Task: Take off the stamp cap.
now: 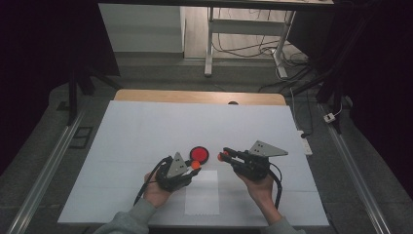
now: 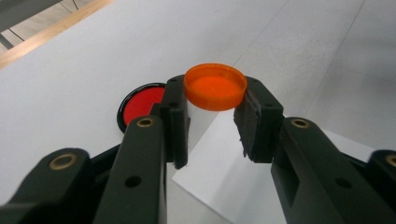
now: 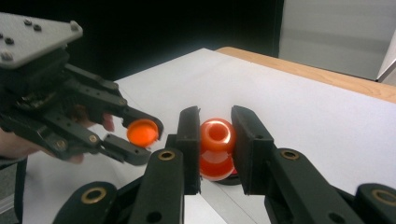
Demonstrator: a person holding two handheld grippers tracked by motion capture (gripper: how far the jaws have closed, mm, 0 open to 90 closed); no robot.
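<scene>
My left gripper [image 1: 195, 166] is shut on a round orange cap [image 1: 196, 165], held level by its rim between the pads [image 2: 215, 86]. My right gripper [image 1: 225, 156] is shut on a small glossy orange bottle [image 3: 217, 149] with an open mouth, standing upright between the jaws. The two grippers face each other a short way above the table, tips a small gap apart. In the right gripper view the left gripper [image 3: 144, 133] comes in from the left with the cap [image 3: 142, 132] beside the bottle.
A red disc with a black rim [image 1: 199, 154] lies on the white table cover [image 1: 146, 126] just behind the two tips, also in the left gripper view [image 2: 140, 105]. A white paper sheet [image 1: 202, 192] lies below them. The wooden table edge [image 1: 199, 96] runs along the back.
</scene>
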